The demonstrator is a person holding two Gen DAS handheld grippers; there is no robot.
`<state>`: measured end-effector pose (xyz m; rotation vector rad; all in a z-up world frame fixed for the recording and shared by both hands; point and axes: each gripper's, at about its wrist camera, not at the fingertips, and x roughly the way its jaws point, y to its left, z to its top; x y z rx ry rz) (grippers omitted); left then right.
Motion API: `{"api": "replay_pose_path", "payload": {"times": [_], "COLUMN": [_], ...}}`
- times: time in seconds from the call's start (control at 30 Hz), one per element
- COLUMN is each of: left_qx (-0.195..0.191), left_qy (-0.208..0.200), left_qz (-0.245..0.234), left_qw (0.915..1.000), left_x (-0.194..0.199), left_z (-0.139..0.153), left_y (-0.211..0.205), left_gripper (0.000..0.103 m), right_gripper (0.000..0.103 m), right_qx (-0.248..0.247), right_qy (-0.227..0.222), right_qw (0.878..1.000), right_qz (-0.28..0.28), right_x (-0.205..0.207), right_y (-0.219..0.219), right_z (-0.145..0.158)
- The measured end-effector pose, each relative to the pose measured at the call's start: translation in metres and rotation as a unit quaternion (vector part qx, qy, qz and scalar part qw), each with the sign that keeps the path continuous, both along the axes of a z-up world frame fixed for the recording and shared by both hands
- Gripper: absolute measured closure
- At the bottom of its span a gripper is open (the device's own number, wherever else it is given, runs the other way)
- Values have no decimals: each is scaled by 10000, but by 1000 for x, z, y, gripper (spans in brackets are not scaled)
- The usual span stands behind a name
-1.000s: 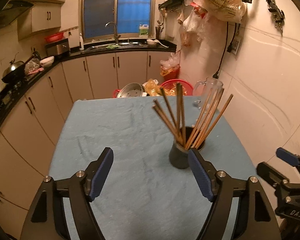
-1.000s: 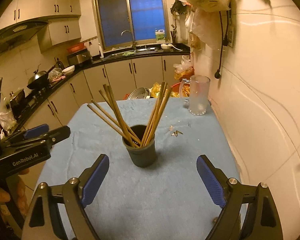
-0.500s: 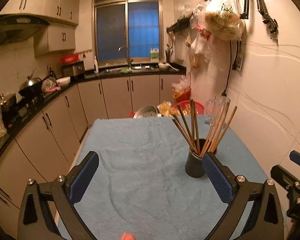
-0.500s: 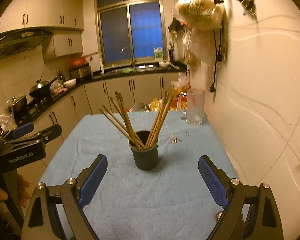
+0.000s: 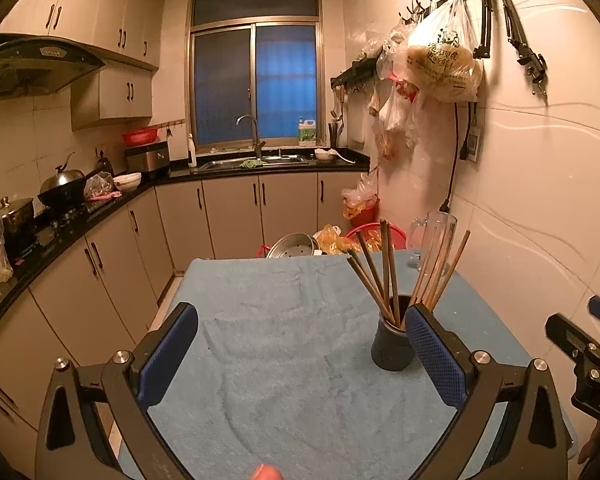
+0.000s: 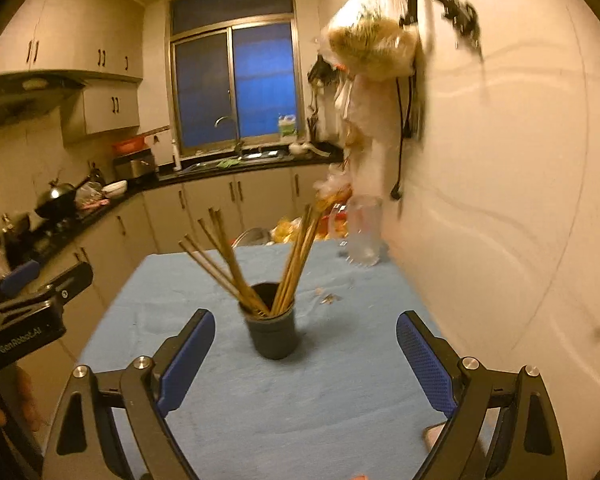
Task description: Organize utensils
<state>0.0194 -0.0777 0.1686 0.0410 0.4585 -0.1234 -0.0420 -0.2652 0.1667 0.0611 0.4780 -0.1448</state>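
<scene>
The dark cup (image 6: 273,333) of upright, fanned chopsticks (image 6: 260,264) stands mid-cloth, dead ahead between the right gripper (image 6: 306,354)'s wide, empty jaws, but off beside the equally wide, empty left gripper (image 5: 300,354)'s right finger.

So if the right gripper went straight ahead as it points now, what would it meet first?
Probably the dark round cup holding wooden chopsticks, standing almost centred ahead of the open right gripper on the blue cloth. Depth is unclear.
</scene>
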Motion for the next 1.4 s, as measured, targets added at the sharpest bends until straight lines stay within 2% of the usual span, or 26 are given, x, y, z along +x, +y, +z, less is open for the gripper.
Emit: {"api": "replay_pose_path", "payload": {"times": [0.07,0.13,0.23,0.43,0.83,1.4], "left_qx": [-9,-25,-63,-154,36,22], "left_qy": [24,-8,-115,-248,-317,-297], "left_qz": [-6,-11,-14,87,-39,-124], "left_qw": [10000,10000,9999,9995,9995,9995], "left_x": [0,-2,-7,-13,-20,-21], "left_z": [-1,-2,0,1,3,4], "left_y": [-1,-1,0,5,-3,-3], "left_gripper": [0,0,0,0,0,0], "right_gripper": [10,10,10,10,9,10], "right_qx": [-366,-487,-429,-620,-796,-847], "right_qy": [-127,-181,-246,-378,-392,-304], "right_qw": [9989,9985,9988,9972,9958,9957], "right_qz": [-246,-191,32,167,218,223], "right_x": [-6,-8,-11,-15,-15,-14], "right_y": [7,11,13,20,26,26], "right_z": [3,4,5,5,4,3]}}
